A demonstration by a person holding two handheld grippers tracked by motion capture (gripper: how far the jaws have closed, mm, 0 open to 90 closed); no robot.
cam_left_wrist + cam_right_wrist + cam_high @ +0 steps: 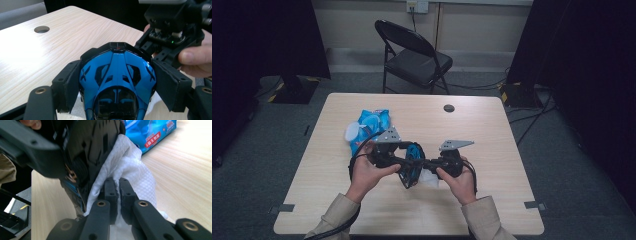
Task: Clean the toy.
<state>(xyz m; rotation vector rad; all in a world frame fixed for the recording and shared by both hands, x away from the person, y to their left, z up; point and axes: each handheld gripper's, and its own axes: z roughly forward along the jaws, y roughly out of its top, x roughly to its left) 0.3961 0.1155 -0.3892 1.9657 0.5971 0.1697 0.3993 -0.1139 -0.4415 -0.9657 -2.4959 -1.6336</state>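
A glossy blue and black toy shell (117,77) sits squeezed between the pads of my left gripper (117,86), which is shut on its sides. In the high view the toy (412,169) hangs just above the table's middle between both hands. My right gripper (119,185) is shut on a white wipe (128,162), and the wipe presses against the toy's dark underside (92,145). From above, the wipe (430,179) shows below the right gripper (428,167). The left gripper (408,161) meets the toy from the left.
A blue pack of wet wipes (371,125) lies on the wooden table (492,200) behind the left hand, also seen as the pack (150,132). A cable hole (449,108) is near the far edge. A black folding chair (414,55) stands beyond the table.
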